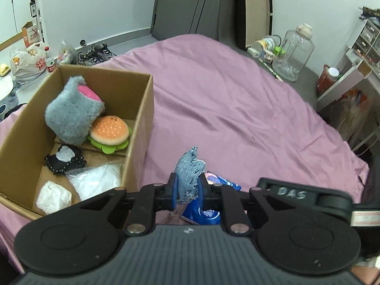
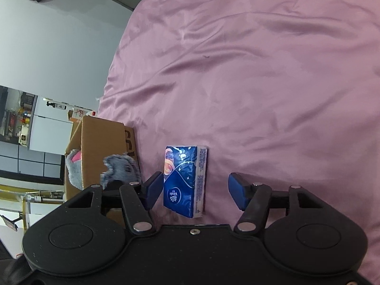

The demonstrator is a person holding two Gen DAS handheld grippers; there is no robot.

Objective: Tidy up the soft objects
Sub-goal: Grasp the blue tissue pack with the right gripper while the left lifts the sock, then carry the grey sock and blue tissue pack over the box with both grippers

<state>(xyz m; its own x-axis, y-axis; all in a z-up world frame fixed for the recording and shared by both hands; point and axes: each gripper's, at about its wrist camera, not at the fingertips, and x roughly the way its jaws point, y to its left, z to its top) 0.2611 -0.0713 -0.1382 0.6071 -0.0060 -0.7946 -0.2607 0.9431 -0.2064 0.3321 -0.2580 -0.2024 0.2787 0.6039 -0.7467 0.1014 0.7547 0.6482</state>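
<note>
One denim scrap (image 1: 188,173) is pinched in the left gripper (image 1: 187,191), above the pink sheet (image 1: 237,109) beside the cardboard box (image 1: 142,109). The right gripper (image 2: 196,190) stands half wide around the tissue pack (image 2: 184,180), not pressing it.

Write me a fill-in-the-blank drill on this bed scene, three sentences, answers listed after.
1. The left hand-held gripper is shut on a scrap of ____ fabric.
2. The tissue pack lies on the pink sheet between the open jaws of the ____ hand-held gripper.
3. The plush burger sits inside the ____ box.

Missing words: denim; right; cardboard
</note>
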